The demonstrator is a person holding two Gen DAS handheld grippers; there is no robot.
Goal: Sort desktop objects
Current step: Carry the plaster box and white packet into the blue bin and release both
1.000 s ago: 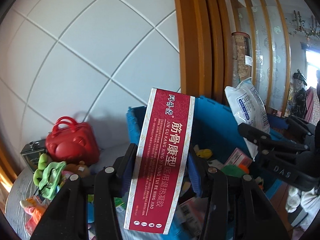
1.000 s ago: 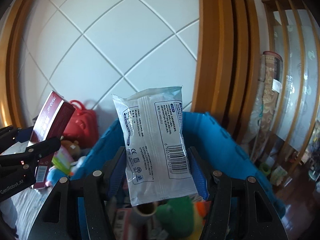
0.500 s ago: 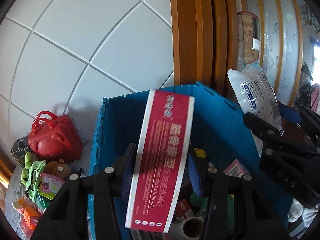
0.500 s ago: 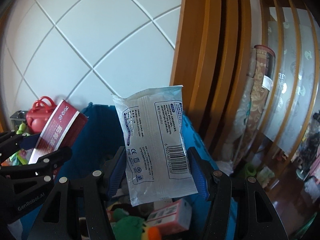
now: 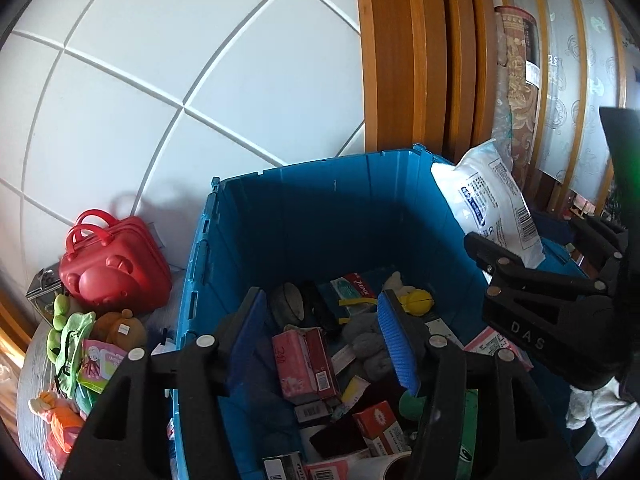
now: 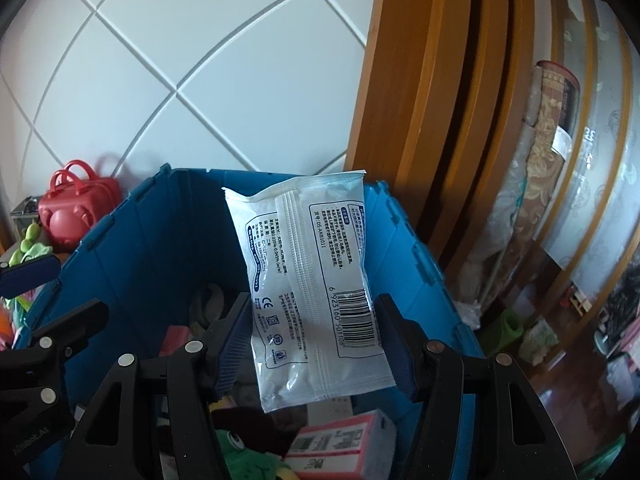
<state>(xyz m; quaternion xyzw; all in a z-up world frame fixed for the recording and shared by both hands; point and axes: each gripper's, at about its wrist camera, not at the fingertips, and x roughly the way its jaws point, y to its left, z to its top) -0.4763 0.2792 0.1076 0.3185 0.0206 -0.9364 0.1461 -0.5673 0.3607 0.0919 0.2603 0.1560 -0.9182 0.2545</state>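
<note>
Left gripper (image 5: 320, 336) hangs over the blue bin (image 5: 320, 208), and we have just been opening its jaws; nothing sits between them now. Right gripper (image 6: 314, 340) pinches the white pouch (image 6: 312, 280) upright by its sides, held above the bin so that, we reckon, it drops in next
</note>
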